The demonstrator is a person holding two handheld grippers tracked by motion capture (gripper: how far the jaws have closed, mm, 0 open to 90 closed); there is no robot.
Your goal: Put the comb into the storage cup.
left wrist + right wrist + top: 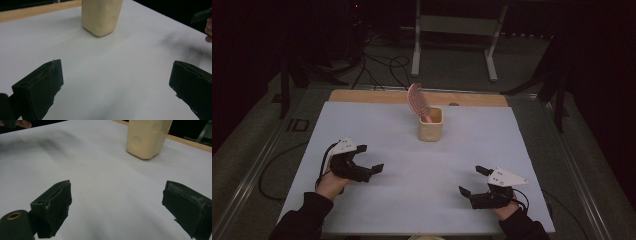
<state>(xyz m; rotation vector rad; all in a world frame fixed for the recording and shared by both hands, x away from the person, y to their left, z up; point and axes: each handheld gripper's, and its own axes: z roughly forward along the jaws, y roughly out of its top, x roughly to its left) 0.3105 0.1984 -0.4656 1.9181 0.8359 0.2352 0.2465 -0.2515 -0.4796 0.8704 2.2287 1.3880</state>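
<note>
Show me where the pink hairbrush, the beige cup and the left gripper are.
pink hairbrush (417, 100), high view, on the bristled head sticking up out of the cup.
beige cup (430, 130), high view, on its front wall.
left gripper (368, 161), high view, midway between its open fingertips.

I find no readable text, label, brand, number or sign anywhere. The beige cup (430, 125) carries moulded round dimples but no lettering; the white table cover (412, 195) is plain from my seat.
</note>
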